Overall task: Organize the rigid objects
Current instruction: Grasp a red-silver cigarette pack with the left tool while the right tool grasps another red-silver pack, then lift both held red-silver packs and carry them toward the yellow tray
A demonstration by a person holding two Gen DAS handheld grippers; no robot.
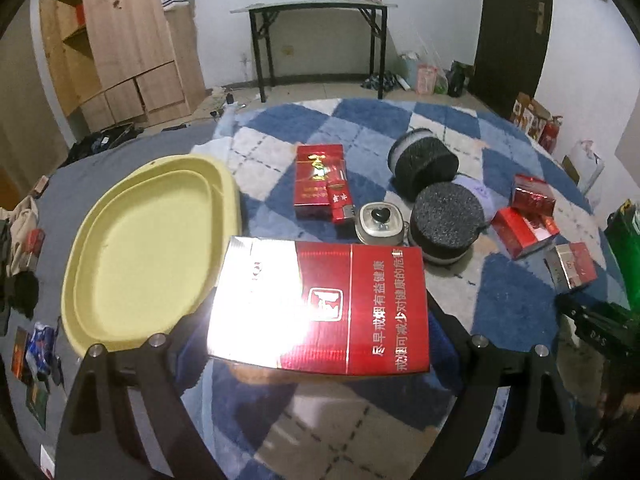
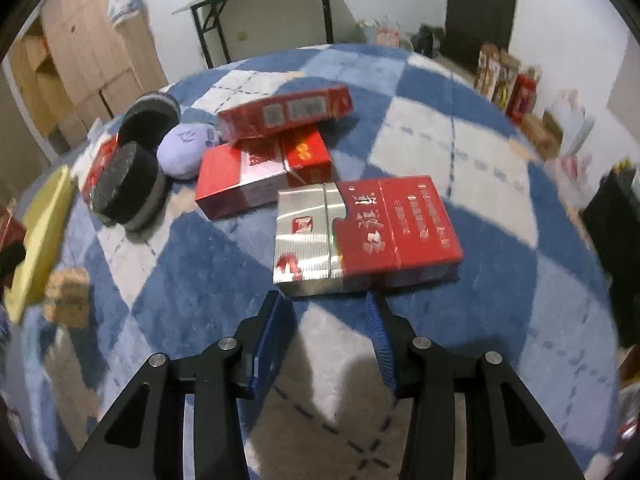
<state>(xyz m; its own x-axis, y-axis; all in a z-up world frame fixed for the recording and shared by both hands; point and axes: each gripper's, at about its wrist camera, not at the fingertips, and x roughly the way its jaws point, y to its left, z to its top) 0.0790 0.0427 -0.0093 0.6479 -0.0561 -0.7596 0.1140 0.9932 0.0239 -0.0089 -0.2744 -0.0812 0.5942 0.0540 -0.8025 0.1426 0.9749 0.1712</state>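
**Two packs in hand, tray still bare**

Your left gripper [image 1: 320, 344] stands wide, and a red-and-silver cigarette pack [image 1: 320, 306] spans flat between its fingers, lifted clear of the blue-and-white checked rug [image 1: 360, 420]. The fingertips themselves are hidden under the pack, so the hold is my reading, not a seen contact. It hangs just beside the near right rim of the yellow oval tray [image 1: 100, 344], which lies at the rug's left edge on the grey cover and holds nothing yet.

Your right gripper [image 2: 328, 308] has narrowed; its blue pads sit at the near edge of another red-and-silver pack [image 2: 364, 232] lying flat on the rug. The pads' ends are covered by that pack, so I cannot tell whether they pinch it.

What is left, as far as the views show, is nearly everything:
- a flat red pack [image 1: 318, 176] with a small red lighter [image 1: 340, 202] on it, mid-rug;
- a small silver case with a black heart [image 1: 380, 222] beside them;
- two round black foam-topped pads [image 1: 424, 160] and a lilac pouch [image 2: 184, 152] between them;
- two more red packs [image 2: 264, 168] stacked crookedly in the right view.

I judge the sorting barely begun: the left pack looks the first bound for the tray.
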